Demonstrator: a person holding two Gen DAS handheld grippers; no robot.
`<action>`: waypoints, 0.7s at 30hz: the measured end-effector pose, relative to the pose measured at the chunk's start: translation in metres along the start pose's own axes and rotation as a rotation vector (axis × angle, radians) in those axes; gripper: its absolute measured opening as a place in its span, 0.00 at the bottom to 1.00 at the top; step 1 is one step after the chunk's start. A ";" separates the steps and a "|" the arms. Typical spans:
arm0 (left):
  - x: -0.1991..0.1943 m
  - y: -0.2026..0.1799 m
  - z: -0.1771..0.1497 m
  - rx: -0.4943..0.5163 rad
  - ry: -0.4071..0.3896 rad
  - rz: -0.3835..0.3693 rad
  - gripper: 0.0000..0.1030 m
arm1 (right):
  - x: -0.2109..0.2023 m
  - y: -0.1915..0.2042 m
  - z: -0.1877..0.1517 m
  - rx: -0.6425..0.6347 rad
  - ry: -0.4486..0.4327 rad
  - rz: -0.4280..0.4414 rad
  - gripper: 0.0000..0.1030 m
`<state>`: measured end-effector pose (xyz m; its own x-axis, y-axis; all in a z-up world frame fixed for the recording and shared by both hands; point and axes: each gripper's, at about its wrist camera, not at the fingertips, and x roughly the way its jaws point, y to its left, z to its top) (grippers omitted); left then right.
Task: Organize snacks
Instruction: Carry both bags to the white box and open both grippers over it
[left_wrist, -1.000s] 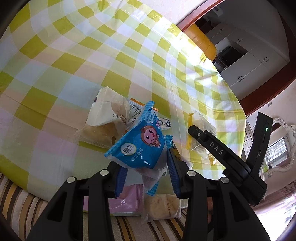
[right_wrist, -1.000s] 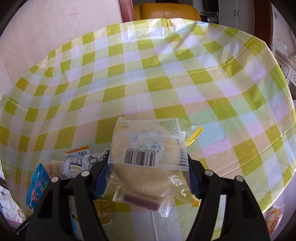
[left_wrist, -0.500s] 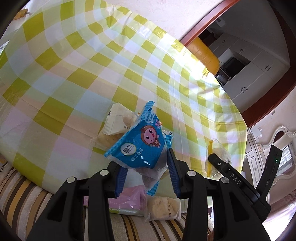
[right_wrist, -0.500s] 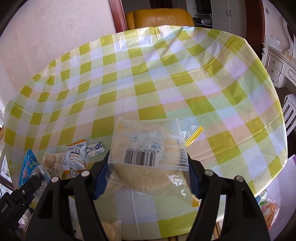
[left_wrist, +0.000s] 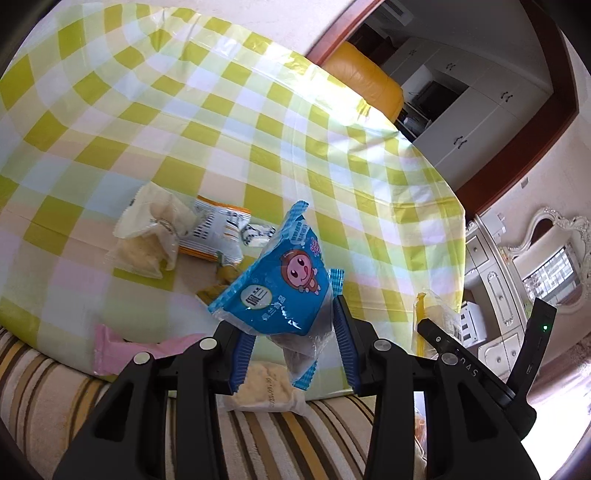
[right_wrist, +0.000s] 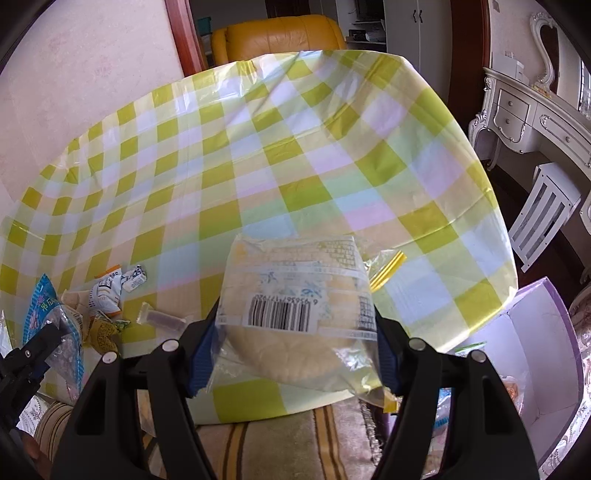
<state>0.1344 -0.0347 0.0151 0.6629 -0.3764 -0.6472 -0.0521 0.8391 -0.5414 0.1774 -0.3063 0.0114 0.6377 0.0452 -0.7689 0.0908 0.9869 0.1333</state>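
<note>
My left gripper (left_wrist: 291, 343) is shut on a blue snack packet (left_wrist: 277, 288) with a pink cartoon face, held above the table's near edge. My right gripper (right_wrist: 295, 350) is shut on a clear bag with a round yellow cake (right_wrist: 295, 314) and a barcode label, also lifted off the cloth. The left wrist view catches the right gripper (left_wrist: 476, 373) at the right, and the right wrist view shows the blue packet (right_wrist: 48, 314) at the far left. Loose snacks lie on the checked tablecloth (left_wrist: 221, 122): a pale biscuit pack (left_wrist: 151, 232), an orange-and-white packet (left_wrist: 218, 232) and a pink packet (left_wrist: 122, 347).
A white and purple open box (right_wrist: 535, 354) with some snacks inside stands on the floor at the lower right. A striped rug (left_wrist: 277, 439) lies under the table's near edge. A yellow armchair (right_wrist: 280, 37) sits behind the table, and white carved furniture (right_wrist: 528, 114) stands to the right.
Both grippers have pulled back from the table and risen a little with their packets. More of the table, the rug and the open box has come into view.
</note>
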 end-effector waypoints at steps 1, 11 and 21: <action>0.003 -0.006 -0.002 0.012 0.012 -0.009 0.39 | -0.002 -0.007 -0.001 0.006 0.000 -0.008 0.68; 0.040 -0.081 -0.034 0.169 0.170 -0.122 0.39 | -0.014 -0.093 -0.016 0.094 0.012 -0.132 0.68; 0.075 -0.158 -0.080 0.365 0.341 -0.213 0.39 | -0.014 -0.174 -0.047 0.205 0.065 -0.246 0.68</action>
<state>0.1325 -0.2272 0.0096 0.3470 -0.6084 -0.7137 0.3600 0.7891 -0.4977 0.1168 -0.4716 -0.0302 0.5278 -0.1740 -0.8313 0.3920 0.9182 0.0567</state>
